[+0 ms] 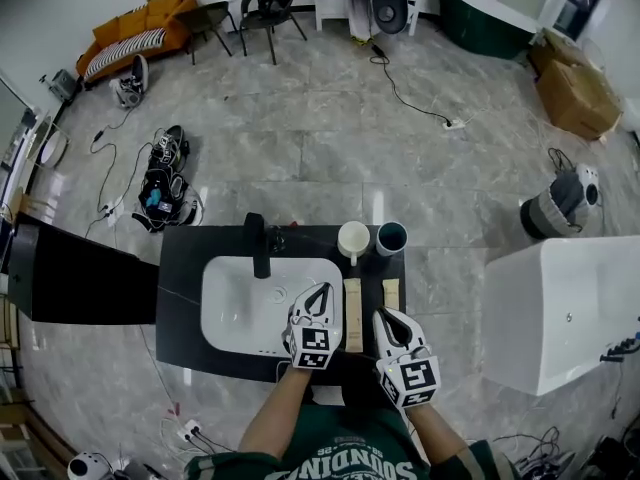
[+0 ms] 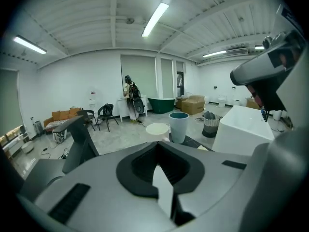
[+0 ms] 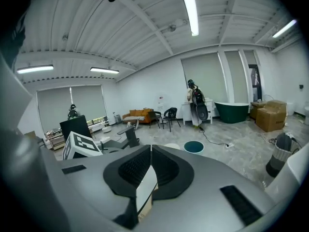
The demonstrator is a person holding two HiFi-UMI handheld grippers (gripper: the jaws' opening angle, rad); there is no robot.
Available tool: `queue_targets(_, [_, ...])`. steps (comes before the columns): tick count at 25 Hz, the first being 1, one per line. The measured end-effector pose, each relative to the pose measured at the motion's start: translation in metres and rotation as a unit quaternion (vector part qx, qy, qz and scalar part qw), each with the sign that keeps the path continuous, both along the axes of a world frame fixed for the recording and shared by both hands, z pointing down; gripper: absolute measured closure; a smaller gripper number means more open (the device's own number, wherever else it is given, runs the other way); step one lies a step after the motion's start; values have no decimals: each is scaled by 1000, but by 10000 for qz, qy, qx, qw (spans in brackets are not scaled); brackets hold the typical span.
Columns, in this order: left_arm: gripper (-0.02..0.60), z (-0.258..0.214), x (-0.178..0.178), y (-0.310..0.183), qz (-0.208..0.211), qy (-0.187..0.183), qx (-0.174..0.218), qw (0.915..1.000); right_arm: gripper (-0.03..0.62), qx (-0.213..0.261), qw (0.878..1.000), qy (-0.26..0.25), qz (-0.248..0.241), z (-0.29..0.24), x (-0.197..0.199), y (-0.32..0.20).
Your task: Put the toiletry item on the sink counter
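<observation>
A black counter (image 1: 180, 268) with a white sink (image 1: 235, 303) stood on a grey tiled floor (image 1: 330, 138). The longer packet (image 1: 353, 315) lay on the counter between the left gripper (image 1: 322, 290) and the right gripper (image 1: 384, 316). The shorter packet (image 1: 390, 292) lay just ahead of the right gripper. Both grippers' jaws were together.

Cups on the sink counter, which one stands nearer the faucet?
The cream cup: it stands between the faucet and the teal cup, which sits farther right.
</observation>
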State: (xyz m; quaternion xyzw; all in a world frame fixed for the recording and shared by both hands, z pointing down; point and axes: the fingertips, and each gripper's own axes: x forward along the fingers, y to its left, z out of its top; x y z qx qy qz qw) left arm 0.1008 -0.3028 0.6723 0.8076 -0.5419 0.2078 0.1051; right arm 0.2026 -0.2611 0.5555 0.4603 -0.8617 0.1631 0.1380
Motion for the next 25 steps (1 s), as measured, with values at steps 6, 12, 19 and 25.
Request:
queue_targets(6, [571,-15,-46,28,-37,93,35,9999,551,189,9998,-27,83,-8,-41,18])
queue_targets(12, [572,-24,-82,72,95,202,-37,9997,551,296,9993,-57,209,-10,-83,49])
queue_targets(19, [572,-63,-125,105,283,267,325,9987,551,472,9987,54,165,-23,-130,81])
queue_targets(25, [571,-76,-170,127,270,300,391,9984,551,549,9984,48,154,-28,-164,104])
